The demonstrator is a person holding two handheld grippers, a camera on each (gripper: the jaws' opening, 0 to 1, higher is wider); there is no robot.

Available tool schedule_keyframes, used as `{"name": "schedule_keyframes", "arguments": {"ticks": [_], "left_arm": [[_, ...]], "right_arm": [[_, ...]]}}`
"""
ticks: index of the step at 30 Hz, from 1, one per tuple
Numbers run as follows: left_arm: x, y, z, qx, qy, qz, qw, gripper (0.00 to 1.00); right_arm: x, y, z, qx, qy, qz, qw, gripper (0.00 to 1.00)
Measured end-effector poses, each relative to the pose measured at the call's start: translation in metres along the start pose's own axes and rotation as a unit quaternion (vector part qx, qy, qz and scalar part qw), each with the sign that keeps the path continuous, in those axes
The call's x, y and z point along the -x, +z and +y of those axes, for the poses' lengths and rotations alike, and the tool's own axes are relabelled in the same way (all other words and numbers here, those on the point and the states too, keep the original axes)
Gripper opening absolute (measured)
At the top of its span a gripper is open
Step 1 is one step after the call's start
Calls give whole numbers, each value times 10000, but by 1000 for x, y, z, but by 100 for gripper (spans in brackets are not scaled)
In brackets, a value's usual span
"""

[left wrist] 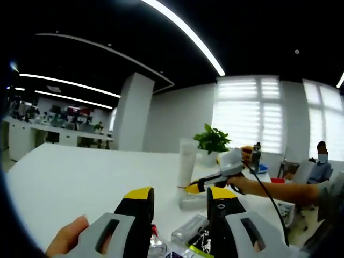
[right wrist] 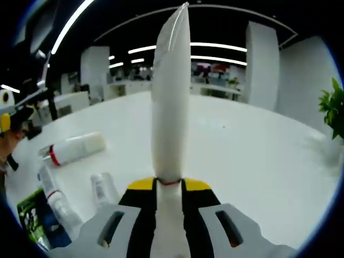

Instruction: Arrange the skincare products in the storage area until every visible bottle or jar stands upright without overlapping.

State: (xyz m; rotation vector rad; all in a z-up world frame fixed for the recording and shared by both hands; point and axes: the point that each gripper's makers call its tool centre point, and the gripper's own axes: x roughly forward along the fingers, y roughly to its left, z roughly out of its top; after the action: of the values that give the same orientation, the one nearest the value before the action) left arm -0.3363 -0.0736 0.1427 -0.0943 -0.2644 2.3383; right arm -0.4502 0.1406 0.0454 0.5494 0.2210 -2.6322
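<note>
We see a smooth white worktop (right wrist: 258, 156) with a soft sheen that catches the ceiling lights. The upright tube (right wrist: 171, 102) looks like matt white plastic, faintly glossy along its crimped top edge. The lying bottle (right wrist: 75, 148) is white plastic with a smooth satin finish. Our jaws look like matt black plastic with yellow tips and grey moulded bodies. The green packet (right wrist: 35, 220) looks glossy.
</note>
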Motion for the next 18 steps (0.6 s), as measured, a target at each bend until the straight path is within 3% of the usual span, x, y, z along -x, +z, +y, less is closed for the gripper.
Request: {"name": "schedule_keyframes", "arguments": {"ticks": [10,12,15,18], "left_arm": [[1,-4,-2,-111,-7,23,9999,40],[1,-6,-2,-112,-15,57,9999,40],[1,-8,-2,-110,-11,87,9999,40],[1,-7,-1,-109,2,68,9999,40]], "right_arm": [[-1,-14,-8,66,-75,206,9997,6],[-3,-13,-8,149,-55,220,9996,8],[-6,-8,-8,180,3,94,9998,18],[-8,-4,-6,36,85,61,9999,17]]}}
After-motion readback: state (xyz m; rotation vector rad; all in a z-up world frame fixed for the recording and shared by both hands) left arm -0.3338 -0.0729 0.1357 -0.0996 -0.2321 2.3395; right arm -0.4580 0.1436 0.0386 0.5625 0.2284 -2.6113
